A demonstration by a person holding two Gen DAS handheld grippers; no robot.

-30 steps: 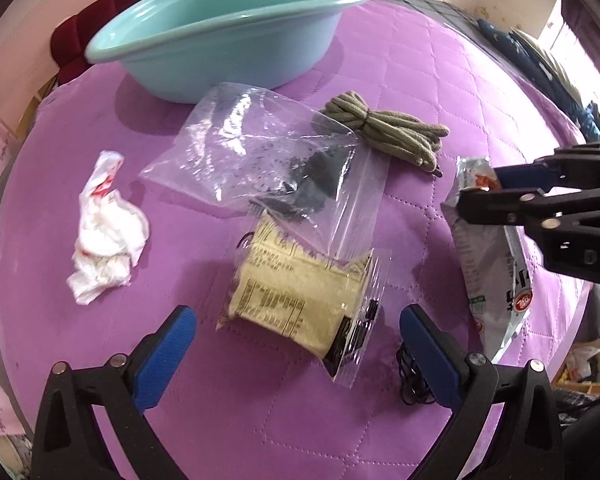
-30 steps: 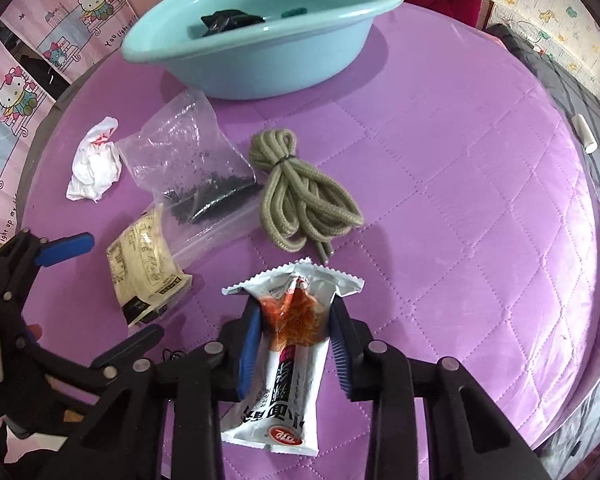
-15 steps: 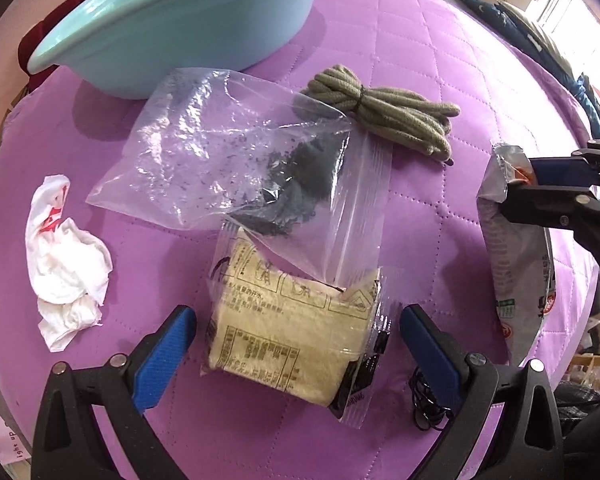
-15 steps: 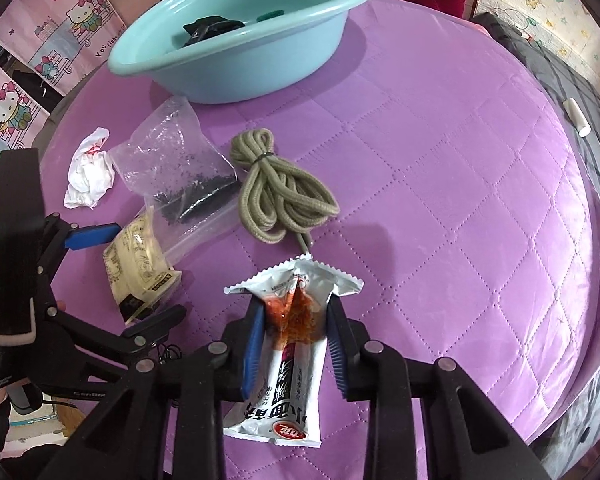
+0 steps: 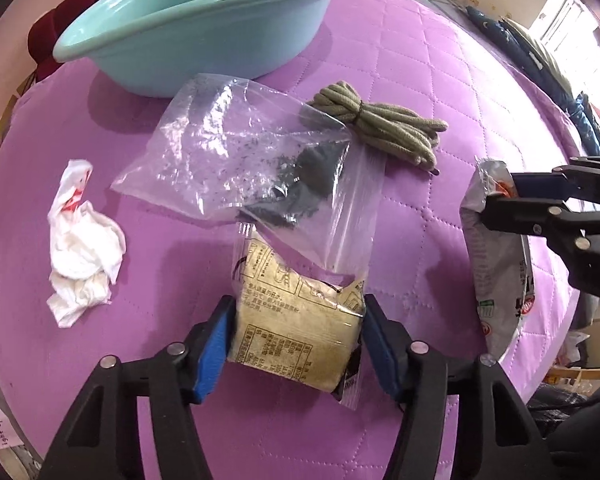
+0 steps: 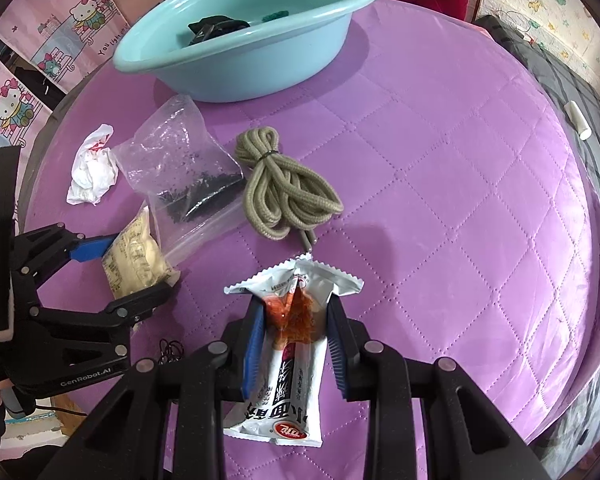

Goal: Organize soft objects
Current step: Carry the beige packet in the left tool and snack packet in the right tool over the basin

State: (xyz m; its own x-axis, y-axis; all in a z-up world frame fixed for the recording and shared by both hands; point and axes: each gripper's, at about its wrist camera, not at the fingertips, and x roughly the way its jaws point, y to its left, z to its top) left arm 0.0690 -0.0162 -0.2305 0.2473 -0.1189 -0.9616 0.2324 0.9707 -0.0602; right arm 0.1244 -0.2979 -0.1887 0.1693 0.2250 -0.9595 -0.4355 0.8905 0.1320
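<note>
Round bed under quilted purple cover (image 6: 480,168); cartoon-cat posters (image 6: 40,40) on the wall behind. Teal plastic basin (image 6: 236,60) at far edge. Left tool (image 5: 296,340), jaws just closing, flanks yellow printed packet (image 5: 296,332); right tool (image 6: 294,344) clamps white snack packet (image 6: 296,380).

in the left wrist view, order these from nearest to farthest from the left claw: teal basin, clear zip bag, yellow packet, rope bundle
1. Yellow packet: between the pads of the left claw.
2. Clear zip bag: just beyond, overlapping the packet's far end.
3. Rope bundle: farther, to the right.
4. Teal basin: farthest, at the top.
</note>
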